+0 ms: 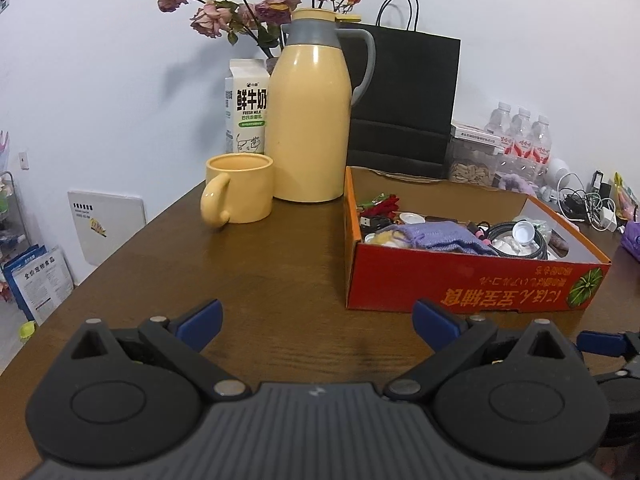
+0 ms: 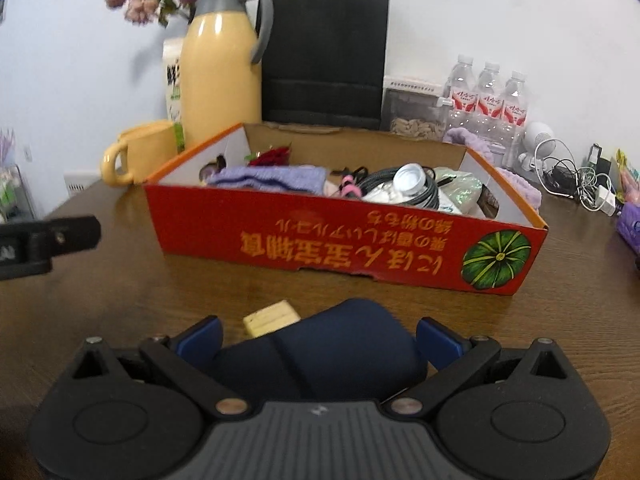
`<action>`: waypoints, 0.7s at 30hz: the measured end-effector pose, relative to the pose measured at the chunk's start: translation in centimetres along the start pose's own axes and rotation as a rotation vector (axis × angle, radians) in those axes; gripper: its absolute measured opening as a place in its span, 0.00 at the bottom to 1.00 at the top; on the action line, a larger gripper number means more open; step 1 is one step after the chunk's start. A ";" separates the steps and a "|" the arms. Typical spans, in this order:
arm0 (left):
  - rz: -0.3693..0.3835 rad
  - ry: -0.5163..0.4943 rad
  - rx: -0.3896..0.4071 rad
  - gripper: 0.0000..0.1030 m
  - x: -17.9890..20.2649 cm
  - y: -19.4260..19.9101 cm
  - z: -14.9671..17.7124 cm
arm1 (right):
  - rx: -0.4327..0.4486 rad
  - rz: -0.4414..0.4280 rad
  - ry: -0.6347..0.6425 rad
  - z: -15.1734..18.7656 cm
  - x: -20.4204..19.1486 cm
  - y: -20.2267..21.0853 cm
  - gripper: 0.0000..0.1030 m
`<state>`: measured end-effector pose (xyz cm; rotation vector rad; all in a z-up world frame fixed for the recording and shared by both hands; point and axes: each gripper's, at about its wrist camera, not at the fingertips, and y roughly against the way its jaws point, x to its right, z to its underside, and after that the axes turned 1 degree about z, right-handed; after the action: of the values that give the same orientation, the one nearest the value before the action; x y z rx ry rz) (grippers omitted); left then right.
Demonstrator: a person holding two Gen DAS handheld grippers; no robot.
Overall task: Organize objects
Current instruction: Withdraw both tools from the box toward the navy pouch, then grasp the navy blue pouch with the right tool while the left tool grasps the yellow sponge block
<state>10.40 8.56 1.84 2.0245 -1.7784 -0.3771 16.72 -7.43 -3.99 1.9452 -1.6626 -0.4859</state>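
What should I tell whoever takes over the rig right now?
Left gripper: open, empty, above bare table.
Right gripper: open, a dark blue pouch sits between its fingers, not clamped.
A small pale yellow block lies on the table just beyond the pouch.
Red box already holds a purple knit bag, cables and a bottle cap.
Left: probably pouch and block into the box.

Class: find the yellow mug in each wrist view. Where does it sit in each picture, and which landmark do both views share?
Left wrist view: the mug stands left of centre, just left of the yellow flask, handle toward the camera.
Right wrist view: the mug is at the left, partly behind the red box.
Shared landmark: the yellow flask, directly beside the mug in both.
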 end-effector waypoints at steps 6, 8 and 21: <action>0.007 -0.019 0.000 1.00 0.7 2.3 0.7 | -0.036 0.018 0.041 0.3 -0.5 0.1 1.00; 0.014 -0.028 0.001 1.00 1.0 3.2 1.1 | -0.065 0.016 0.075 0.8 -0.5 -0.1 1.00; -0.015 -0.065 -0.004 1.00 1.5 7.2 3.8 | -0.089 -0.062 0.070 3.4 4.1 1.9 1.00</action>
<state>2.54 5.93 2.06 2.0456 -1.8006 -0.4558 13.98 -12.22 -5.23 1.9311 -1.5155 -0.5005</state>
